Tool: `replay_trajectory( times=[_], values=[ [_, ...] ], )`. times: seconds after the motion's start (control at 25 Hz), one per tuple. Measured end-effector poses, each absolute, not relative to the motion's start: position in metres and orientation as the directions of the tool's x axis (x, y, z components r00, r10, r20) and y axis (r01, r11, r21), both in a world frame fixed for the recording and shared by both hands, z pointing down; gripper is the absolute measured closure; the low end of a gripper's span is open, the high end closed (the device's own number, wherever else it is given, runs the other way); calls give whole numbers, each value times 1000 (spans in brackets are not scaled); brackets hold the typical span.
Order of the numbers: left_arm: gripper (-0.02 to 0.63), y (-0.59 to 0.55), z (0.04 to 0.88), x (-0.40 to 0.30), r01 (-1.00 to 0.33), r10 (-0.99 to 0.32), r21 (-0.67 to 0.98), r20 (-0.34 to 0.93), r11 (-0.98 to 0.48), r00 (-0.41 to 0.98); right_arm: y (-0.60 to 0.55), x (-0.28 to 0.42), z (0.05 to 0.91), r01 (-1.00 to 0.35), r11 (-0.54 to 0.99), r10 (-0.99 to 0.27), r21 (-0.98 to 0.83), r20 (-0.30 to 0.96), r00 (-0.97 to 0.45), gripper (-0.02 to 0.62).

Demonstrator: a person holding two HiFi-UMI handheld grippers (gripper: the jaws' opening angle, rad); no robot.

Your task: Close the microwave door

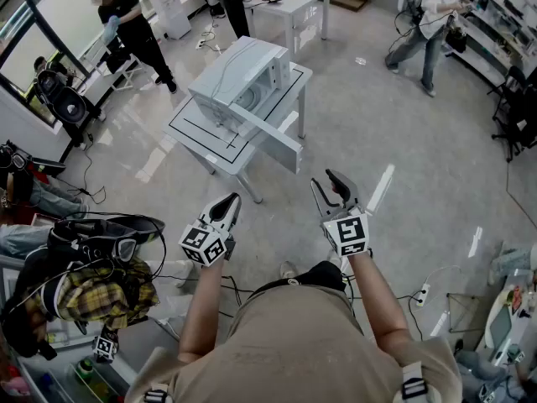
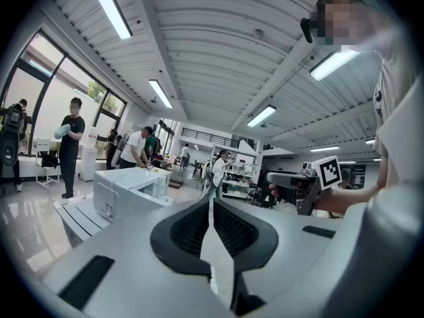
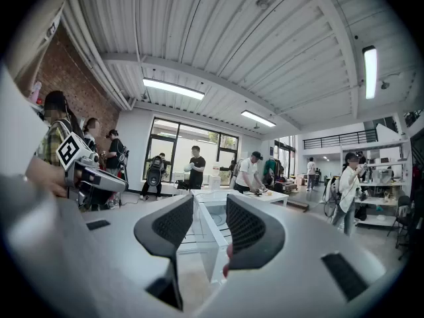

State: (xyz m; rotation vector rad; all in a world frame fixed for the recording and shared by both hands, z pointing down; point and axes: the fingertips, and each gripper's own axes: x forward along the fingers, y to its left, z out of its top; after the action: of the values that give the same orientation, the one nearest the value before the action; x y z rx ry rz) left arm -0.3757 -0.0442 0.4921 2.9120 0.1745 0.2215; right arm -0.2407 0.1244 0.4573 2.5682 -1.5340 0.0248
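A white microwave (image 1: 237, 78) stands on a small white table (image 1: 189, 130) some way ahead of me. Its door (image 1: 273, 134) hangs open toward me. My left gripper (image 1: 230, 201) is held level over the floor, well short of the table, with its jaws together and nothing in them. My right gripper (image 1: 327, 180) is beside it, open and empty. In the left gripper view the microwave (image 2: 129, 191) lies left of the shut left gripper (image 2: 211, 204). In the right gripper view the open door (image 3: 207, 234) shows through the gap of the right gripper (image 3: 209, 201).
Several people stand around the hall: one in black (image 1: 127, 23) far left, one at a white table (image 1: 294, 2) behind the microwave, one (image 1: 430, 23) far right. A chair with a plaid cloth and headset (image 1: 96, 280) is at my left. A power strip (image 1: 422, 295) lies on the floor.
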Motion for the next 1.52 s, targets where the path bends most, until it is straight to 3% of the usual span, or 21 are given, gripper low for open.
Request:
replay_trajectory(
  times=[0.4, 0.64, 1.0, 1.52],
  values=[
    [597, -14, 480, -404, 185, 212, 155, 183, -971, 960, 138, -283, 432, -875, -464, -872, 141, 101, 479, 433],
    [597, -46, 506, -354, 173, 195, 120, 197, -978, 961, 103, -232, 468, -882, -471, -878, 32, 82, 472, 426],
    [597, -38, 511, -339, 206, 222, 92, 215, -974, 951, 79, -212, 499, -877, -466, -864, 114, 154, 479, 426],
    [597, -52, 535, -276, 142, 163, 99, 249, -985, 955, 35, -147, 591, -906, -413, -861, 93, 283, 422, 426]
  ],
)
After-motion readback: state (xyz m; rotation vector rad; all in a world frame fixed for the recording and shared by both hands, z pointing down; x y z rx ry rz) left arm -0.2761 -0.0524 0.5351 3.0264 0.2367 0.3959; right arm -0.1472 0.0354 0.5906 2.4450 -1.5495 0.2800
